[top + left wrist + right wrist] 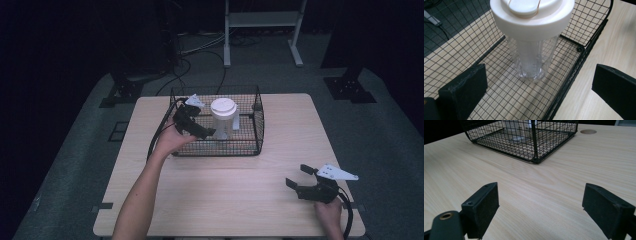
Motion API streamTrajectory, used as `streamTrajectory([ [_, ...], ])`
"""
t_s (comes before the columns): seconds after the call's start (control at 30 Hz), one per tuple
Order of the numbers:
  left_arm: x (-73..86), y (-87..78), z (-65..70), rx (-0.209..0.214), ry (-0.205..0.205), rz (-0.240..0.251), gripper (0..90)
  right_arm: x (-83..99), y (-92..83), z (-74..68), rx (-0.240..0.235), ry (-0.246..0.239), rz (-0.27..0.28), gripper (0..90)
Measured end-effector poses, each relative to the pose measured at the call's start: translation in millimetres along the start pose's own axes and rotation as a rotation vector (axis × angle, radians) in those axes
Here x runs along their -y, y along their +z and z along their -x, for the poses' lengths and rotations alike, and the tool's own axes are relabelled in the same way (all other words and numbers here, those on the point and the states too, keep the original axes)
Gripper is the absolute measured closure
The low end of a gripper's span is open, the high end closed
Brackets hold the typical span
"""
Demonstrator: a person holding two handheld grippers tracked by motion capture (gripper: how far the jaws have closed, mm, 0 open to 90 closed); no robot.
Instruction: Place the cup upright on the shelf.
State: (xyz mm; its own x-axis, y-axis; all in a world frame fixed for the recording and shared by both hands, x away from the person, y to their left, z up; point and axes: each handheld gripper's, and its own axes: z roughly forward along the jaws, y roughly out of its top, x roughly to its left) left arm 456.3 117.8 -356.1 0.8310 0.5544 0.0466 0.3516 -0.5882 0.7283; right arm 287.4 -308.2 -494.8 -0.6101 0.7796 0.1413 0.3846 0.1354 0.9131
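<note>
A clear plastic bottle with a wide white lid (pixel 223 117) (pixel 532 37) stands upright inside a black wire basket (pixel 257 131) (pixel 584 47) (pixel 534 147) at the table's far middle. My left gripper (pixel 206 132) (pixel 536 90) reaches into the basket's left part, open, its jaws apart in front of the bottle and not touching it. My right gripper (pixel 298 176) (pixel 539 212) rests near the table's front right corner, open, nothing between its jaws, pointing toward the basket.
The light wooden table (pixel 240 190) has bare surface between the basket and the right gripper. A round cable hole (pixel 588 131) sits in the tabletop beyond the basket. Stands and cables (pixel 200 55) lie on the dark floor behind.
</note>
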Motion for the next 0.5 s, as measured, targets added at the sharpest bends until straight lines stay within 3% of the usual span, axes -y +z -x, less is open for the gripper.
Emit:
streamTrajectory([
  [0.5, 15.4, -11.5, 12.8, 0.015, 0.012, 0.032, 0.0, 0.1, 0.4, -0.8, 0.003, -0.005, -0.007, 12.8],
])
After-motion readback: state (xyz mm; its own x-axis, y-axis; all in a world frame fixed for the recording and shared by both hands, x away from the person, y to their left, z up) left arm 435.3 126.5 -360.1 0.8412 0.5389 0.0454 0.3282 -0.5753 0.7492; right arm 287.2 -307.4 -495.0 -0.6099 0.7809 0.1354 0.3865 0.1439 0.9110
